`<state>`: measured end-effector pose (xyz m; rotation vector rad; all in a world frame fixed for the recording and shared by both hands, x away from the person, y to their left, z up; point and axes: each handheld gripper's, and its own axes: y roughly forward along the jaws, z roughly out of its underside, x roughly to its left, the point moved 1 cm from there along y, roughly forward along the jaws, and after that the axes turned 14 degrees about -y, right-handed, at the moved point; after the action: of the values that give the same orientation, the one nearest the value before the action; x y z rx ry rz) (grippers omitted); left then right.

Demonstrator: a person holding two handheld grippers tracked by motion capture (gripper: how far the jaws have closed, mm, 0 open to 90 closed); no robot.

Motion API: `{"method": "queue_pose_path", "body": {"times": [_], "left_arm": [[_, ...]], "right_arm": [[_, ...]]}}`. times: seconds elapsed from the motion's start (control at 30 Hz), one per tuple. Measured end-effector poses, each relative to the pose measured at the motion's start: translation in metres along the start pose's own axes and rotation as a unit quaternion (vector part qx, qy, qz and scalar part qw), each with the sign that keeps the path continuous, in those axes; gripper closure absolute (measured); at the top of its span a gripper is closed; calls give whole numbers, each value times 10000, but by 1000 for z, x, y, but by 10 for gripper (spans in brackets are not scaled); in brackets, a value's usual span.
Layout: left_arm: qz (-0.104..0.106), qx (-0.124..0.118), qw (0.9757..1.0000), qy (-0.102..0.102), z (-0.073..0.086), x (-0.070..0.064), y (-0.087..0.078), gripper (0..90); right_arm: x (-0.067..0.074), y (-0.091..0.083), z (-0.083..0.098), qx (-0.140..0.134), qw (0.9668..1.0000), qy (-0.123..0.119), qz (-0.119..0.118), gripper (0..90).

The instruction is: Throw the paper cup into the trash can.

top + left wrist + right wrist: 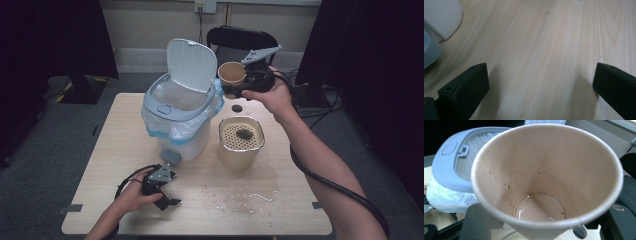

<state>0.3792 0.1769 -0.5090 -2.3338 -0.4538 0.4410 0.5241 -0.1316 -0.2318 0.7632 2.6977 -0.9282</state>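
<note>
A brown paper cup [231,74] hangs in the air beside the bin's raised lid [191,64], with my right gripper [233,90] shut on its lower part. In the right gripper view the cup [544,170] is tilted toward the camera. It has dark specks on its inner wall and a little liquid at the bottom. A black jaw stands on each side of the cup. My left gripper [169,202] rests open near the table's front left, in front of the bin. In the left gripper view its jaws [541,82] stand wide apart over bare wood.
The white and blue-grey bin [180,117] with a plastic liner stands mid-table. Right of it is a beige container with a strainer insert [241,136] holding a dark lump. A small dark object [236,107] lies behind it. Spilled water [250,197] wets the front of the table. A black chair [240,40] stands beyond.
</note>
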Motion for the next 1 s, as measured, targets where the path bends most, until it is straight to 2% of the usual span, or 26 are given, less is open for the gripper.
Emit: {"method": "queue_pose_path", "body": {"times": [0.33,0.63,1.0], "left_arm": [[11,0,10000,-1,0,0,0,0],[18,2,10000,-13,0,0,0,0],[19,10,10000,-12,0,0,0,0]], "right_arm": [[4,8,-21,-167,9998,-50,-108,359],[17,35,-40,-242,9990,-105,-355,357],[29,61,-46,-233,9978,-146,-604,343]]}}
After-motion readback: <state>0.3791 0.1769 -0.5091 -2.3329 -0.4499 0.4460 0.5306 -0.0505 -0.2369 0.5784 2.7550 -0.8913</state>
